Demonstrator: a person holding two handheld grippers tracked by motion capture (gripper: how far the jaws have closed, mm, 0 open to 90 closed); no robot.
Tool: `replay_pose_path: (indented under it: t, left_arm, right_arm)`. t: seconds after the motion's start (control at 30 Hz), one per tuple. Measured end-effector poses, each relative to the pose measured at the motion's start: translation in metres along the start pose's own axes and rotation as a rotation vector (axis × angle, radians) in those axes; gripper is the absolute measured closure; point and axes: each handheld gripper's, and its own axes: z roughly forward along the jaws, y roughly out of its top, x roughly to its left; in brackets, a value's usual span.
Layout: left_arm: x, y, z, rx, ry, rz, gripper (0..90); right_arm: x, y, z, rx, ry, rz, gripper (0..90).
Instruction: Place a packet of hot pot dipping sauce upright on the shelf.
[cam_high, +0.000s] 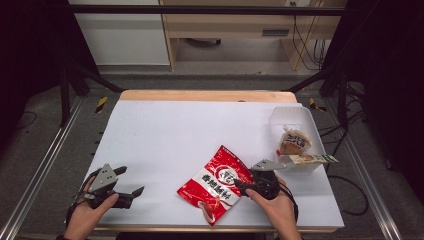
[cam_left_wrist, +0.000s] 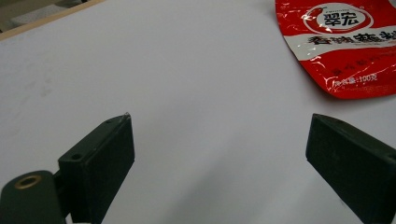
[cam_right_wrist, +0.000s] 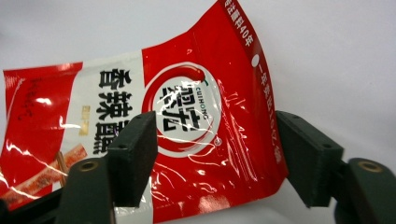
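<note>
A red and white snack pouch (cam_high: 215, 185) lies flat on the white table sheet (cam_high: 175, 135), near the front edge. My right gripper (cam_high: 239, 186) reaches it from the right. In the right gripper view its jaws (cam_right_wrist: 215, 116) stand apart across the pouch's (cam_right_wrist: 201, 93) raised right side. One jaw lies over the printed logo and the other just beyond the pouch's edge, with no pad pressing that I can see. My left gripper (cam_high: 131, 180) rests at the front left, open and empty (cam_left_wrist: 222, 119) over bare sheet. The pouch's corner (cam_left_wrist: 345, 42) shows far off in the left gripper view.
A clear plastic tray (cam_high: 300, 117) stands at the table's right edge. It holds a wrapped bun packet (cam_high: 294, 141), and a green and white packet (cam_high: 312, 159) lies across its near rim. The sheet ends at a wooden edge (cam_high: 207, 95) at the back.
</note>
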Motion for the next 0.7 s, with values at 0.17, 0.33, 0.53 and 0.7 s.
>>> replay_pose_path:
  t: [0.17,0.33,0.53,0.7]
  left_arm:
    - [-0.0002,0.0006,0.0009,0.003,0.0,0.005,7.7]
    - [-0.0016,0.0015,0.0014,0.003,-0.001,0.009,7.7]
    - [-0.0019,0.0013,0.0015,0.005,-0.004,0.01,7.8]
    - [-0.0019,0.0012,0.0013,0.006,-0.004,0.011,7.8]
  right_arm:
    - [-0.0033,-0.0052,0.0013,0.044,-0.04,-0.037,51.9]
    - [-0.0067,-0.0053,0.0038,0.06,-0.051,-0.055,65.9]
    - [-0.0034,-0.0037,0.0071,0.091,-0.094,-0.132,81.5]
    - [-0.0036,0.0,0.0077,0.092,-0.13,-0.189,90.0]
